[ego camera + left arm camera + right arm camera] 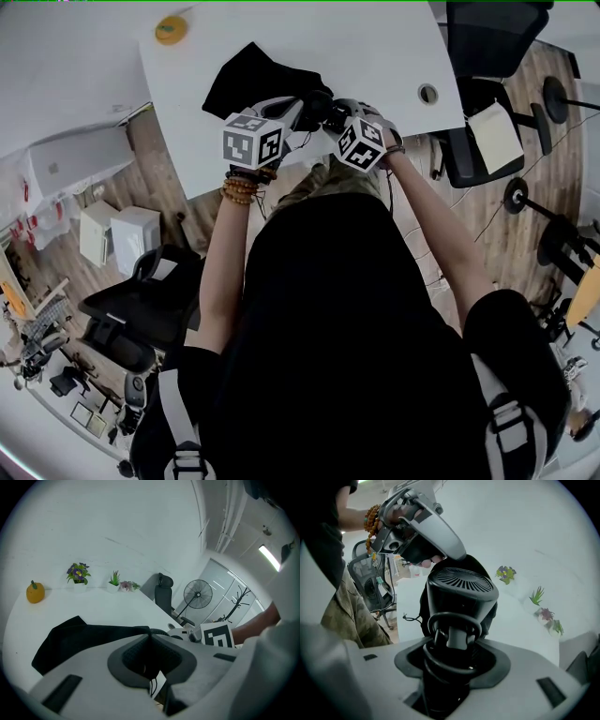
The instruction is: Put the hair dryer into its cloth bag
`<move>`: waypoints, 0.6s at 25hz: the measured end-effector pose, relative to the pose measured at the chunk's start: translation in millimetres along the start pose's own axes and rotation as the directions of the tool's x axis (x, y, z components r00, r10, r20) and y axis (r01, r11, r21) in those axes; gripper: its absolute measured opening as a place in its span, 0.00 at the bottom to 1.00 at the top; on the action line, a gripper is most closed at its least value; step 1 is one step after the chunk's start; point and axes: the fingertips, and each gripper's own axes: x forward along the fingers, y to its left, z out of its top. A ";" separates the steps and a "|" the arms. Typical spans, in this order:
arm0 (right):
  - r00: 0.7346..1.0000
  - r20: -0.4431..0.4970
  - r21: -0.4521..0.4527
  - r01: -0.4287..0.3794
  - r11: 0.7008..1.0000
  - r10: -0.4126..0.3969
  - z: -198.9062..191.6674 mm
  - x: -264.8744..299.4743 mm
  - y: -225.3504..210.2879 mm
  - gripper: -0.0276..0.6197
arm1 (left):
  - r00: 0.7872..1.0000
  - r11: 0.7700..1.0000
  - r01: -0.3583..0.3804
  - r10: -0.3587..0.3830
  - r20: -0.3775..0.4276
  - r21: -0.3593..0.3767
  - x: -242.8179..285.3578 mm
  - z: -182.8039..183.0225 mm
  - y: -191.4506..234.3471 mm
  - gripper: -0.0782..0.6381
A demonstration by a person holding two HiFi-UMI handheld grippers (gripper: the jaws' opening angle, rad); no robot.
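Observation:
The black cloth bag (251, 77) lies rumpled on the white table (375, 47). My left gripper (298, 111) is shut on the bag's near edge (93, 639), and a thin drawstring hangs below the jaws. The black hair dryer (461, 597) is upright, its round grille facing up and its cord coiled round the handle. My right gripper (450, 667) is shut on that handle. In the head view the hair dryer (323, 103) is between the two grippers at the bag's mouth. In the right gripper view the left gripper (423, 524) sits just above and behind the dryer.
An orange fruit ornament (35, 592) and small potted plants (78, 573) stand along the table's far side. There is a cable hole (428, 94) at the table's right end. Office chairs (487, 37) and a standing fan (197, 594) are beyond the table.

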 end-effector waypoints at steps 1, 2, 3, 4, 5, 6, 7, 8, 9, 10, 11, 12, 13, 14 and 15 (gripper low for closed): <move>1.000 -0.004 -0.018 0.004 1.000 -0.004 3.6 3.0 -0.2 0.41 | 1.000 1.000 -0.001 0.001 0.001 0.000 -1.2 0.5 0.5 0.16; 1.000 -0.007 -0.034 0.008 0.999 -0.008 7.0 6.0 -0.2 0.41 | 1.000 1.000 -0.002 0.002 0.001 0.001 -2.1 1.1 0.8 0.16; 1.000 -0.011 -0.045 0.012 0.999 -0.013 9.7 9.5 -0.1 0.41 | 1.000 1.000 -0.003 0.003 0.002 0.002 -2.7 1.5 1.0 0.16; 1.000 -0.014 -0.052 0.017 0.999 -0.018 11.8 13.4 0.0 0.41 | 1.000 1.000 -0.003 0.003 0.002 0.003 -3.1 1.5 1.2 0.16; 1.000 -0.020 -0.056 0.021 0.998 -0.022 13.1 17.7 0.0 0.41 | 1.000 1.000 -0.003 0.003 0.001 0.002 -3.2 1.2 1.2 0.16; 0.999 -0.027 -0.061 0.024 0.998 -0.026 13.4 22.3 0.2 0.41 | 1.000 1.000 -0.002 0.002 -0.001 0.002 -3.1 0.4 0.9 0.16; 0.999 -0.038 -0.068 0.025 0.997 -0.028 12.5 26.9 0.6 0.41 | 1.000 1.000 -0.001 0.001 -0.004 0.002 -2.9 -0.7 0.5 0.16; 0.998 -0.053 -0.078 0.024 0.997 -0.029 10.3 31.6 1.3 0.42 | 1.000 1.000 0.001 -0.001 -0.007 0.001 -2.5 -2.0 0.1 0.16; 0.997 -0.072 -0.090 0.022 0.996 -0.029 7.2 35.9 2.3 0.42 | 1.000 1.000 0.002 -0.002 -0.011 0.000 -2.1 -3.4 -0.2 0.16; 0.996 -0.088 -0.099 0.020 0.995 -0.029 3.9 39.4 3.5 0.42 | 1.000 1.000 0.004 -0.004 -0.015 -0.001 -1.6 -5.1 -0.5 0.16; 0.995 -0.099 -0.103 0.019 0.995 -0.030 0.9 41.8 4.6 0.42 | 1.000 1.000 0.005 -0.005 -0.018 -0.003 -1.0 -6.8 -0.7 0.16; 0.994 -0.102 -0.102 0.021 0.995 -0.032 -1.4 43.2 5.3 0.42 | 1.000 1.000 0.006 -0.006 -0.020 -0.005 -0.3 -8.6 -0.8 0.16; 0.995 -0.098 -0.098 0.024 0.995 -0.034 -2.9 43.6 5.7 0.43 | 1.000 1.000 0.007 -0.007 -0.022 -0.008 0.5 -10.2 -0.8 0.16; 0.995 -0.094 -0.093 0.025 0.995 -0.033 -3.9 43.7 6.0 0.43 | 1.000 1.000 0.008 -0.008 -0.024 -0.011 1.2 -11.7 -0.8 0.16; 0.996 -0.090 -0.088 0.019 0.996 -0.027 -4.4 43.4 6.6 0.43 | 1.000 1.000 0.010 -0.010 -0.024 -0.014 1.9 -12.8 -0.8 0.16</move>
